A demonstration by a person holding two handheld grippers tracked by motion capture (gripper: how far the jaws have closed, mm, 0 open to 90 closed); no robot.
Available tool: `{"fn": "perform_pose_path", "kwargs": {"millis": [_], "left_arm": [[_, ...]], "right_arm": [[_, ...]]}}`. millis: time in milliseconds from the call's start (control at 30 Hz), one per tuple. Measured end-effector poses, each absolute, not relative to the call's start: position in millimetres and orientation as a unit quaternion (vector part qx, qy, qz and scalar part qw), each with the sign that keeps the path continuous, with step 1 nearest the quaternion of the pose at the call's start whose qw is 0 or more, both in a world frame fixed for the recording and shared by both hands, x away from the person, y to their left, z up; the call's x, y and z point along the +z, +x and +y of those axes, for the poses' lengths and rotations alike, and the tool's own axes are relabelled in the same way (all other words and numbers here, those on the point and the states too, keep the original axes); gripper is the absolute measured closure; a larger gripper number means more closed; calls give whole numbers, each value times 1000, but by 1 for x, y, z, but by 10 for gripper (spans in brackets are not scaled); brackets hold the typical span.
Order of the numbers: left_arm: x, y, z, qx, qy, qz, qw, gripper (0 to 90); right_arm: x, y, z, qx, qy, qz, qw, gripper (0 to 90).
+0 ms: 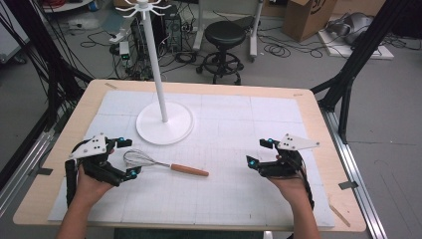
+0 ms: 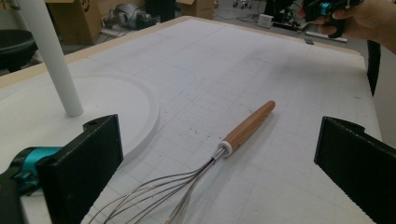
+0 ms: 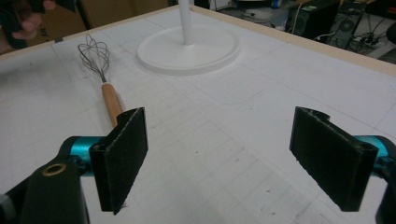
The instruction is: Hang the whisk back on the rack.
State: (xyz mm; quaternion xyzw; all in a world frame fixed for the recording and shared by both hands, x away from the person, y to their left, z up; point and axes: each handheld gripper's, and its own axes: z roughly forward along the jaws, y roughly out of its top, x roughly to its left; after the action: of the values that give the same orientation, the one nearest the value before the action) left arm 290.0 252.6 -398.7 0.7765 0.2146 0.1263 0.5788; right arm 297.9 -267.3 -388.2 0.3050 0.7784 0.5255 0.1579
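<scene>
Two bare forearms come in from the bottom, each hand holding a gripper low over the table, the left gripper (image 1: 127,157) and the right gripper (image 1: 260,152) both with jaws wide apart and nothing between them.

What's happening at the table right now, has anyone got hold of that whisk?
Not yet. The whisk lies flat on the white mat, wire head toward the person's left. The left hand-held gripper sits open right beside the wire head, jaws standing either side of it without touching. The right hand-held gripper is open and empty, well off to the handle side. The white stand stands behind the whisk.
</scene>
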Motion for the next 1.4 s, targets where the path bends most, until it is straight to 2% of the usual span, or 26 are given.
{"fn": "perform_pose_path", "kwargs": {"millis": [267,600,967,1033,1133,1400], "left_arm": [[-385,290,230,120,793,186,567,17],[-381,310,190,101,832,166,520,17],[-390,328,148,83,898,134,411,18],[-395,331,143,76,907,132,393,62],[-404,334,139,65,923,129,358,201],[-417,341,132,54,940,127,311,342]], "right_arm": [[-390,296,-271,518,308,781,162,189],[-387,297,-274,525,310,774,168,189],[-387,296,-272,520,309,779,168,189],[-387,295,-272,517,310,780,170,189],[-387,295,-271,517,308,780,172,189],[-391,298,-267,506,306,789,168,189]]}}
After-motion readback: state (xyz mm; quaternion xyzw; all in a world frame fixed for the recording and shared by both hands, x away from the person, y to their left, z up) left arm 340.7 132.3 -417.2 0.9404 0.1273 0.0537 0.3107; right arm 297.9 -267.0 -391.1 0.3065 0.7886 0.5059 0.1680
